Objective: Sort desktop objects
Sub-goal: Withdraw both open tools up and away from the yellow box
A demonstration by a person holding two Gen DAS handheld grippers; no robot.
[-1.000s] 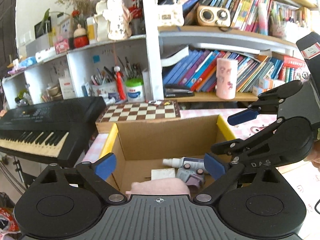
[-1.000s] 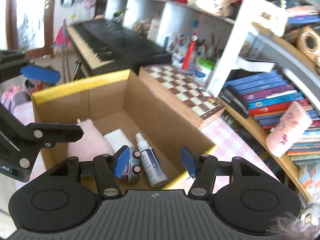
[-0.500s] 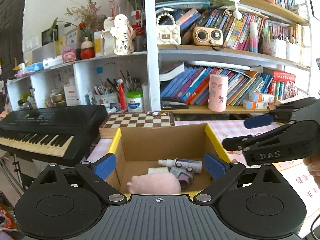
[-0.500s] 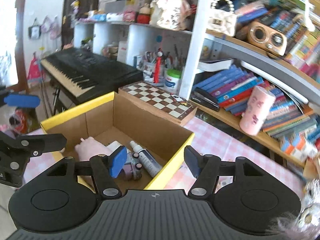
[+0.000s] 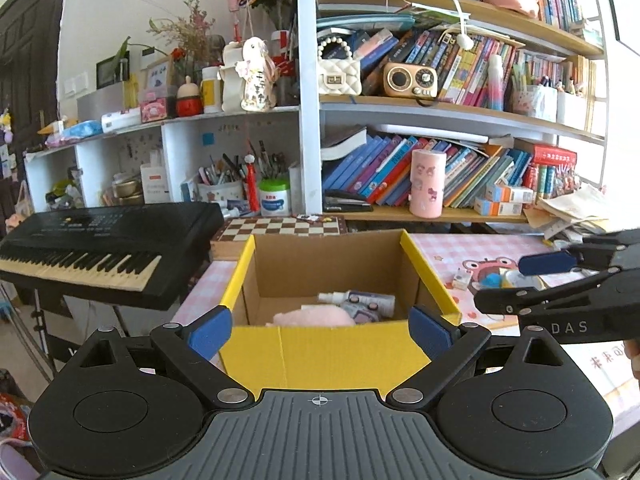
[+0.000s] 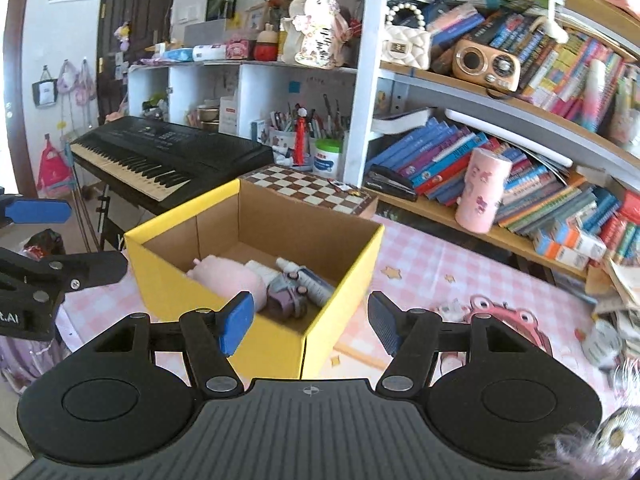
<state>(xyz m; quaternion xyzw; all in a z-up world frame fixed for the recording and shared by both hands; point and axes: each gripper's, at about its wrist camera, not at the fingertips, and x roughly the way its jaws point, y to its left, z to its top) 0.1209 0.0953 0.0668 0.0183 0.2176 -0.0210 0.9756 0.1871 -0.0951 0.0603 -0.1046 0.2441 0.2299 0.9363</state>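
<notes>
the yellow cardboard box point(image 5: 328, 354) stands on the pink checked table point(image 6: 432, 268), just ahead of the left gripper point(image 5: 320, 328), whose jaws stand wide apart with nothing between the pads, only the box's near wall in view beyond them. the right gripper point(image 6: 312, 322) hangs near the box's corner, jaws parted and empty. inside the box lie one pink plush toy point(image 6: 236, 278), one purple toy car point(image 6: 286, 298) and one white spray bottle point(image 6: 306, 278), all close together on the floor of the box. the bottle lies flat, its long axis running from the nozzle toward the back wall down to the near right corner. a pale flat item behind the plush may be a fourth thing; too hidden to tell.
</notes>
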